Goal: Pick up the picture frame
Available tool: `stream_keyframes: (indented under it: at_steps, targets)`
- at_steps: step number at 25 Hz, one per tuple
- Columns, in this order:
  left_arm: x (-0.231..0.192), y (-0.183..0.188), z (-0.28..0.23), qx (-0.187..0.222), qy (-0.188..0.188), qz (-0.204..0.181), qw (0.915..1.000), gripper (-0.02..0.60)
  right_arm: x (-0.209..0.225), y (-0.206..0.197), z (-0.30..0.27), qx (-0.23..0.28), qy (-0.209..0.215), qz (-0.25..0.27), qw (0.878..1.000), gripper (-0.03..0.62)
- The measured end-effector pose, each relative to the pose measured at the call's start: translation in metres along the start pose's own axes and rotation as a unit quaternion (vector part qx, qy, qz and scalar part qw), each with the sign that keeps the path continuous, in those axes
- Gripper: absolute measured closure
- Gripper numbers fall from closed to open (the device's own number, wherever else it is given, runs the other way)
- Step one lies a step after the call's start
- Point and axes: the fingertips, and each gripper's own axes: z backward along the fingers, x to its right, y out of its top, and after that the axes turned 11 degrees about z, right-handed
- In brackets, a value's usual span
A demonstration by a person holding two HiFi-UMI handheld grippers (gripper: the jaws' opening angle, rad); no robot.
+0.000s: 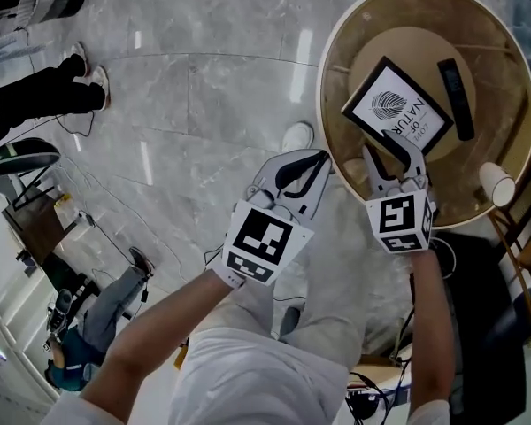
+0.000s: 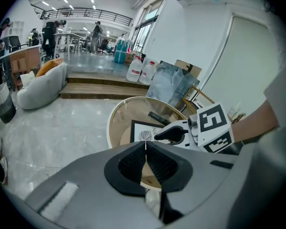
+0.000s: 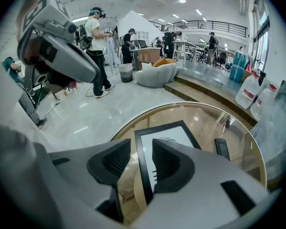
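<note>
Your right gripper [image 1: 387,151], jaws wide, hovers at the picture frame [image 1: 396,107] edge; seat it deep before closing. Left gripper [image 1: 315,161] closed, empty.

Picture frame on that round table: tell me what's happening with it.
A person holds a gripper in each hand. The right gripper, jaws apart, is lined up over one edge of the picture frame lying on the glass table, not gripping it. The left gripper is shut and empty, alongside. A remote lies beside the frame.
</note>
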Motion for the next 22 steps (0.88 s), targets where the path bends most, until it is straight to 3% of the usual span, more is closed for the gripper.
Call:
stream_keyframes:
  at_steps: [16,22]
  targets:
    - [-0.022,-0.031,-0.023,-0.007,0.002,0.001,1.0,0.572,-0.01,-0.027,-0.056,-0.028,-0.013,0.032,0.999,0.47]
    - [-0.027,-0.036,-0.021,-0.007,0.005,0.006,0.9999,0.572,-0.008,-0.032,-0.06,-0.041,-0.061,0.126,0.989,0.5]
